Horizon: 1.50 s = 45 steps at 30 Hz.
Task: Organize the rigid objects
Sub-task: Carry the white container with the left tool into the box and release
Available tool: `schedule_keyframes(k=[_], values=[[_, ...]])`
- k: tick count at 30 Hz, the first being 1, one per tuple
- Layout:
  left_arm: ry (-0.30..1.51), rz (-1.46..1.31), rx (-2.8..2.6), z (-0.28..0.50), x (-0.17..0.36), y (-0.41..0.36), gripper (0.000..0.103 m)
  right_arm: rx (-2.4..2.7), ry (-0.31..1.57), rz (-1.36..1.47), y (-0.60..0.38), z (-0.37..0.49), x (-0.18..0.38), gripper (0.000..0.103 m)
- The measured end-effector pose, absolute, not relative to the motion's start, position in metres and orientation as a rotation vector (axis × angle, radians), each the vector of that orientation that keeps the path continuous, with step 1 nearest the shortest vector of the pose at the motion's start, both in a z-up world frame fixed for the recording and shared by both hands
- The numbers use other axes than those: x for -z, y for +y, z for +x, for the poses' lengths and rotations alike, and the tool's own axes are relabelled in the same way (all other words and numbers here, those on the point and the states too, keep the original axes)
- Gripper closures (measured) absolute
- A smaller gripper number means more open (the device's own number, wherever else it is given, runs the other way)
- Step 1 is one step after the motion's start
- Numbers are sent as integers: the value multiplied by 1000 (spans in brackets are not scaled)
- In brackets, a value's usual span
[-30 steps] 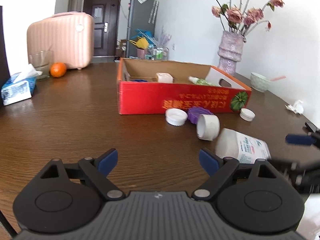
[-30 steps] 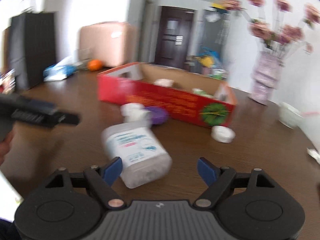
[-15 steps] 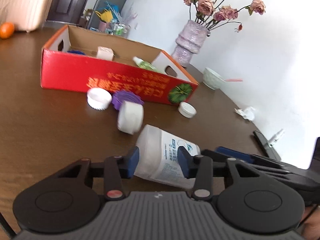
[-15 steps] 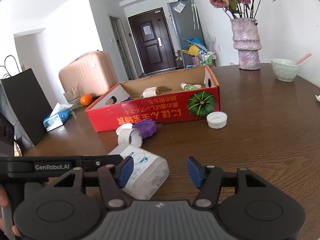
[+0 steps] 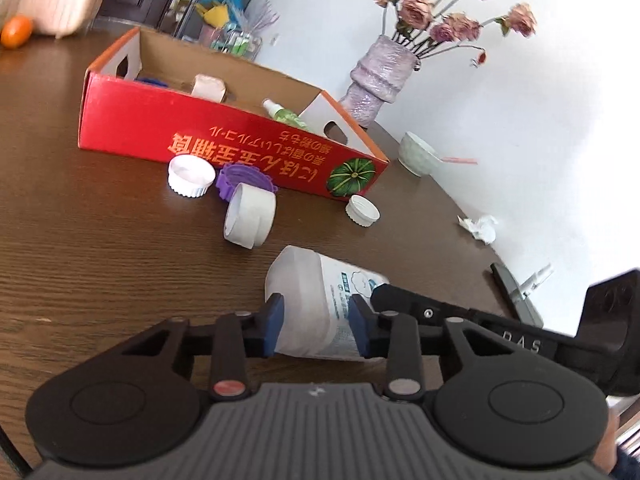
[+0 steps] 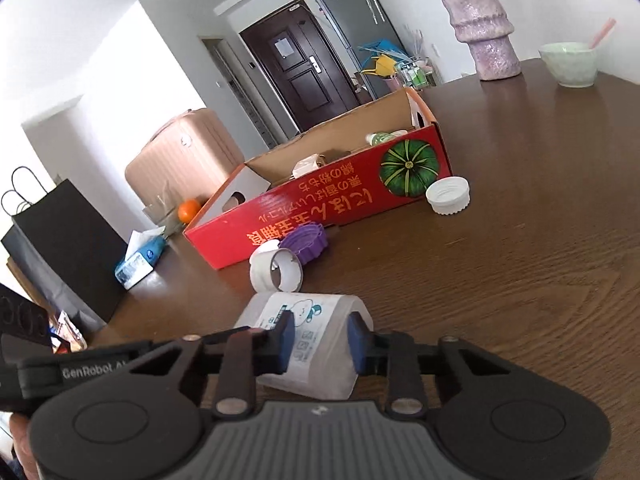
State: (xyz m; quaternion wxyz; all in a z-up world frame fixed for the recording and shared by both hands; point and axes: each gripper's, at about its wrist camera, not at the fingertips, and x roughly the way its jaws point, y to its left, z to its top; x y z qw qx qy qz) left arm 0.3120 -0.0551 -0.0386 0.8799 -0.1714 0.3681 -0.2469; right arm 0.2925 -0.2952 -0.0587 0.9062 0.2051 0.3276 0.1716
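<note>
Our left claw [image 5: 316, 326] and right claw [image 6: 320, 340] had just closed on the bottle [image 5: 320, 304], lying near the red box [image 5: 224, 140] (lids between); opposing squeezes could make it slip.

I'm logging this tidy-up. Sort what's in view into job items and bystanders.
Job:
- bottle, lying down, both claws shut on it: left claw, right claw
- red box
- white caps
- purple lid
- tape roll

Lying about:
- vase
- bowl
- orange
- crumpled tissue
</note>
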Motion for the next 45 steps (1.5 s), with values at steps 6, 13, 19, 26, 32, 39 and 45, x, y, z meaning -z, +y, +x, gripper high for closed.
schedule_keyframes(k=[6,13,19,26,32,39,45], values=[[714,-386,540,313,15,-51,70,-368,604,387,-296,287,33,83],[543,-314,517,359,-43,-52,71,-393,470,324,-289,331,-22,83],[536,-304,476,432,-59,-61,70,-384,422,316,-286,408,-45,83],[656,-271,443,514,-17,-81,70,-355,567,391,-301,497,-1,82],[738,-216,437,542,20,-99,70,-271,661,246,-292,533,35,79],[637,-138,450,516,1,-88,60,-264,620,130,-278,523,38,77],[500,40,320,445,-27,-59,36,-261,515,61,-287,472,6,56]])
